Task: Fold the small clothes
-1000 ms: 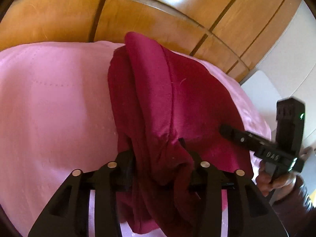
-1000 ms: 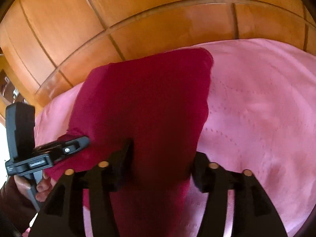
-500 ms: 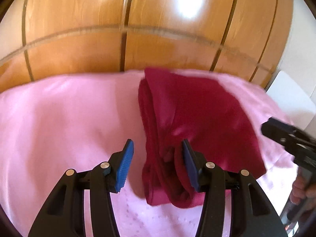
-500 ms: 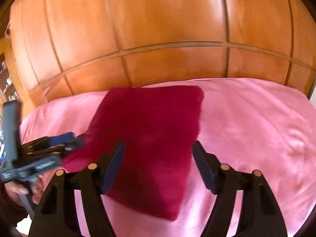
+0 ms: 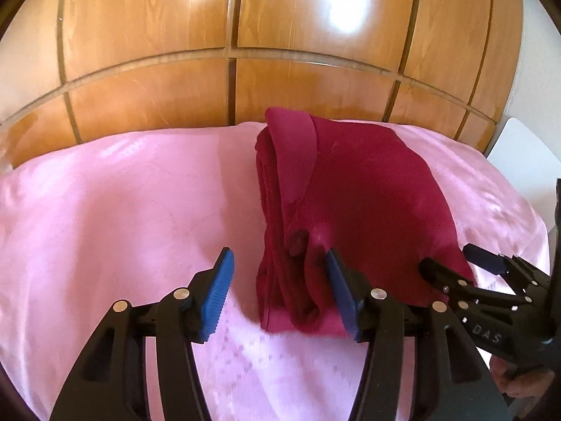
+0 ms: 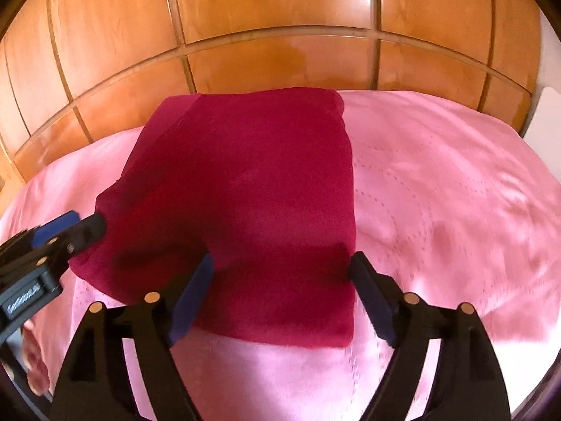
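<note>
The folded dark red garment (image 6: pixel 252 207) lies on the pink bed cover (image 6: pixel 438 182). The left hand-held gripper (image 5: pixel 278 291) and right hand-held gripper (image 6: pixel 280 294) are both opening, their pads not pressing it.

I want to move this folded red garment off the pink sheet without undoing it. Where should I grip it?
Grip the red garment at its near edge, where the stacked layers end, coming in low from the front so the fingers pinch every layer. The far left flap looks loose; lifting there would likely unfold it.
</note>
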